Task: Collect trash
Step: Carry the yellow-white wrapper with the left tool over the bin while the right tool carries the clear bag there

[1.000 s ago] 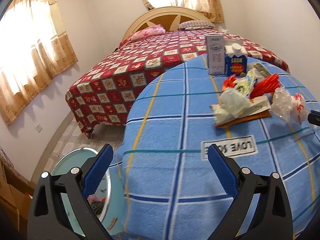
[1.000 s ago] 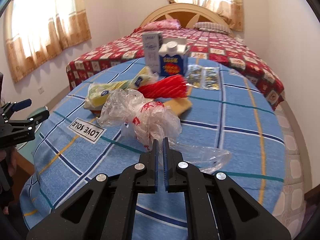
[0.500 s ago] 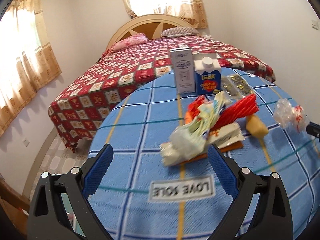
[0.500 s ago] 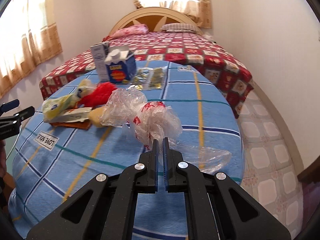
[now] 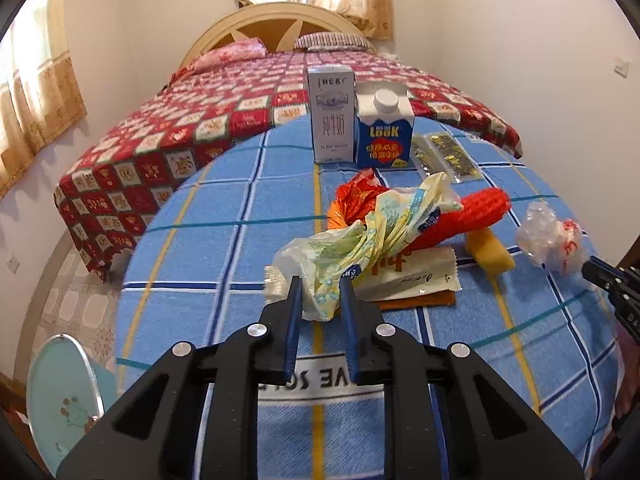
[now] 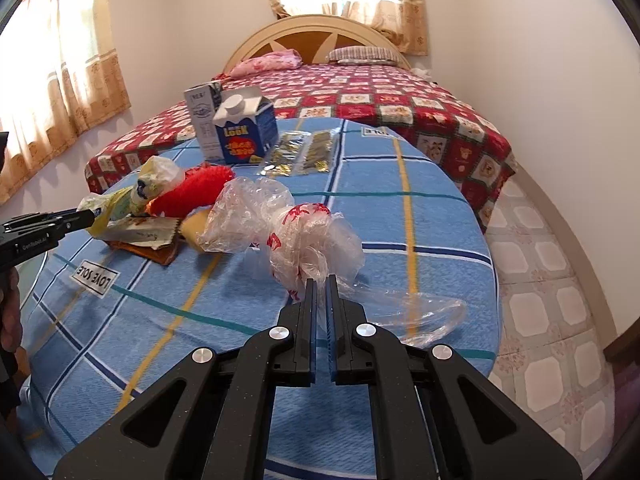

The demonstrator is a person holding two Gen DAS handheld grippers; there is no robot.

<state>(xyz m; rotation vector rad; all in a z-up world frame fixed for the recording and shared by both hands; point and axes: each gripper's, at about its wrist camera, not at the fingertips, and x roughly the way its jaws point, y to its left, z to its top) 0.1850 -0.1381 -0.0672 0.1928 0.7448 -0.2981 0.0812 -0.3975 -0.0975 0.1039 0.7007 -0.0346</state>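
Trash lies on a round table with a blue checked cloth (image 5: 200, 264). My left gripper (image 5: 319, 286) is shut on the near end of a crumpled yellow-white wrapper (image 5: 360, 236), also seen in the right wrist view (image 6: 120, 204). My right gripper (image 6: 320, 284) is shut on a clear plastic bag with red print (image 6: 304, 236); that bag shows at the right in the left wrist view (image 5: 548, 236). A red wrapper (image 5: 460, 216), a flat white packet (image 5: 404, 276), a yellow piece (image 5: 490, 254), a white carton (image 5: 332, 114) and a blue carton (image 5: 384, 132) are behind.
Two gold-black sachets (image 5: 444, 152) lie by the cartons. A bed with a red patterned cover (image 5: 200, 120) stands behind the table. A round light-blue stool top (image 5: 60, 400) is at lower left. Tiled floor (image 6: 552, 300) lies to the right of the table.
My left gripper moved forward to the trash pile and closed from wide open onto the yellow-white wrapper. My right gripper stayed shut on the clear bag and shifted its view slightly.
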